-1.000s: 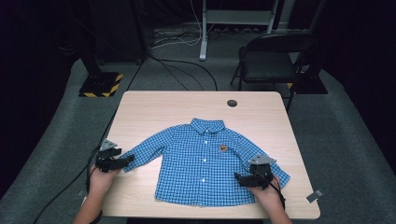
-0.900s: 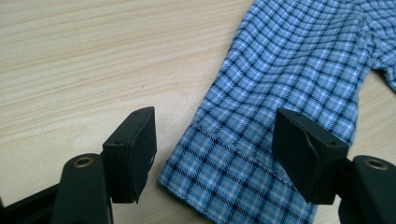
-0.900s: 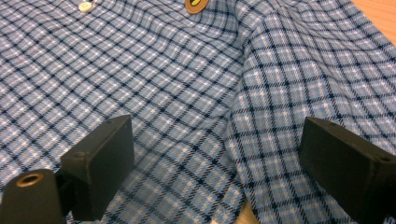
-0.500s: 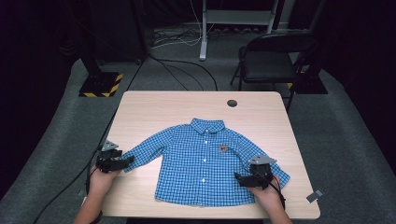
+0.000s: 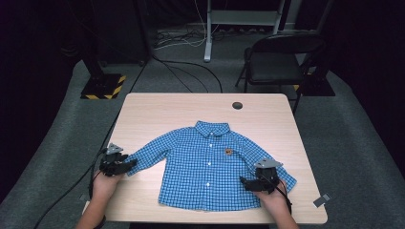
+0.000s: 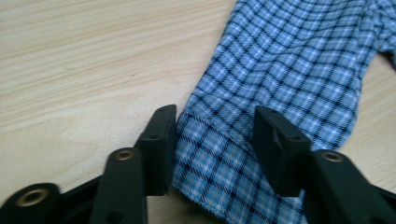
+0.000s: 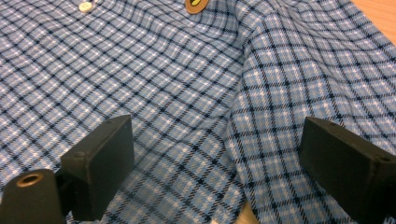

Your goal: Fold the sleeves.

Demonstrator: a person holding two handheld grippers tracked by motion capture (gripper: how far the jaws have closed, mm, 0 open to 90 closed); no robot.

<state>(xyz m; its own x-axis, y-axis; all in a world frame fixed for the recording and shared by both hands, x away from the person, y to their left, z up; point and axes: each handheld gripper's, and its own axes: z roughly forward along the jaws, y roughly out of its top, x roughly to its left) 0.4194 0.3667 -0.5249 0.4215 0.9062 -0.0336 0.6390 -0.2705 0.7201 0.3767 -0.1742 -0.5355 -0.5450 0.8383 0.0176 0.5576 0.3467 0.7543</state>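
A small blue checked shirt (image 5: 210, 167) lies flat, front up and buttoned, on the wooden table (image 5: 191, 109). My left gripper (image 5: 130, 164) sits low at the end of the shirt's left sleeve (image 5: 150, 152). In the left gripper view its jaws (image 6: 215, 140) have just been closing and stand either side of the cuff (image 6: 210, 158), which still lies flat and unpinched. My right gripper (image 5: 246, 182) rests over the shirt's lower right side. Its jaws (image 7: 217, 158) are wide apart above the fabric where the right sleeve (image 7: 299, 93) meets the body.
A round cable hole (image 5: 237, 105) sits near the table's far edge. A small grey tag (image 5: 325, 199) lies at the near right corner. Behind the table stand a black chair (image 5: 282, 57) and a stand base with yellow-black stripes (image 5: 102, 86). Cables run across the floor.
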